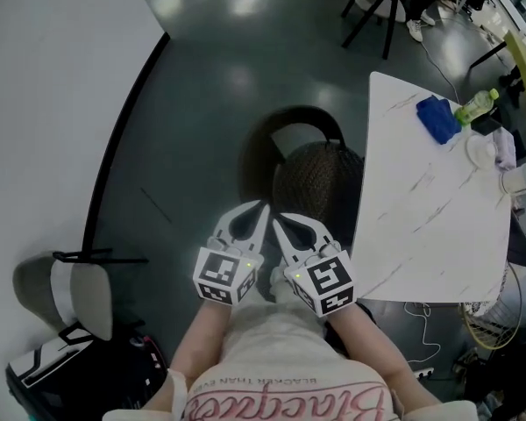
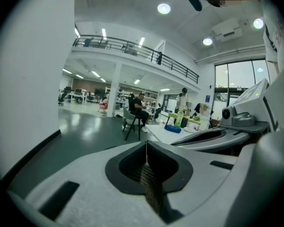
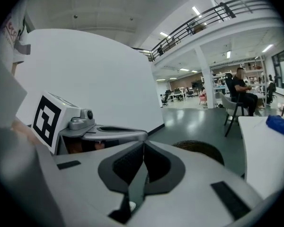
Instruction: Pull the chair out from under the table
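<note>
The chair has a dark woven back [image 1: 320, 178] and a black-framed seat [image 1: 302, 134]. It stands at the left edge of the white marble-look table [image 1: 421, 226], with its right side tucked under the top. My left gripper [image 1: 263, 207] and right gripper [image 1: 278, 219] sit side by side just short of the chair back, apart from it, both shut with nothing between the jaws. The left gripper view shows its jaws [image 2: 146, 143] meeting at the tip. In the right gripper view its jaws [image 3: 143, 145] also meet, with the chair back [image 3: 199, 148] just beyond them.
A blue cloth [image 1: 438, 118], a green bottle [image 1: 475, 106] and white cups [image 1: 517, 178] lie at the table's far end. A grey chair [image 1: 66, 292] stands at lower left by the curved white wall [image 1: 53, 103]. Cables [image 1: 421, 323] trail beneath the table's near edge. A person [image 2: 139, 109] sits farther off.
</note>
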Tool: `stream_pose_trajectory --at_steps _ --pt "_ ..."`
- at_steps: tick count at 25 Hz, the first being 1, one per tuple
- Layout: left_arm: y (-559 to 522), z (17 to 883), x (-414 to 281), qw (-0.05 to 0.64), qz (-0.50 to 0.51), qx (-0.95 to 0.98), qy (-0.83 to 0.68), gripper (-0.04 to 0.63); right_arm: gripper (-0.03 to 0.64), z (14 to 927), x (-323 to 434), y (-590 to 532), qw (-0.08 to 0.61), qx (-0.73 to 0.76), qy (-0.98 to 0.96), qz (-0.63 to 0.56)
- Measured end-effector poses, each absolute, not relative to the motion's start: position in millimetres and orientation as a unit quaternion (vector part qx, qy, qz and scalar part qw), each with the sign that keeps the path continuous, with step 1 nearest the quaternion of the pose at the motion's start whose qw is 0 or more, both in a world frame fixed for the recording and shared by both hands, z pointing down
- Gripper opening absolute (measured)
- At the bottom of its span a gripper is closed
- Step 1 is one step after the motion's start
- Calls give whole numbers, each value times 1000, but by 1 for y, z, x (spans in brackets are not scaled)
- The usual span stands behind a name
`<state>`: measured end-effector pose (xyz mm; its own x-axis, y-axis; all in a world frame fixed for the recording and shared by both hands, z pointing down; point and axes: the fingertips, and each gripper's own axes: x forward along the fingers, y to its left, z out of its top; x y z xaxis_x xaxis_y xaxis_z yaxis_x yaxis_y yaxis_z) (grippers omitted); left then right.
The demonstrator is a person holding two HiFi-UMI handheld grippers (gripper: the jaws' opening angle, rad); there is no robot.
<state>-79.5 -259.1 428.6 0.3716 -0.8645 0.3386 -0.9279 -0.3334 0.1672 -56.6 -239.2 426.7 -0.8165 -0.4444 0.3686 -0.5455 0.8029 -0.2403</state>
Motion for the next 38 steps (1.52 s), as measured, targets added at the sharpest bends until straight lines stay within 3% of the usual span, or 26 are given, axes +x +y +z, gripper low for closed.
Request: stream_pose_trajectory --at_steps 7,8,9,10,12,25,38 --pt "-275 459 -88 211 118 823 -513 8 3 441 -63 -258 147 302 -918 209" --pt "-275 465 -91 221 129 825 -504 30 3 442 -66 -258 148 306 -916 213" --pt "-275 472 -95 231 139 825 -496 109 3 443 -70 -259 149 311 -913 216" --pt "-276 477 -100 239 147 825 -490 146 3 444 -73 -261 150 317 -910 219" --pt "-281 487 -113 249 156 824 -484 179 3 446 -80 -267 150 331 -904 225" --pt "-318 538 -184 277 213 811 -469 179 3 443 -101 -306 139 444 -843 271" --pt "-366 664 -199 393 275 754 -448 181 3 542 -110 -326 228 427 -824 296"
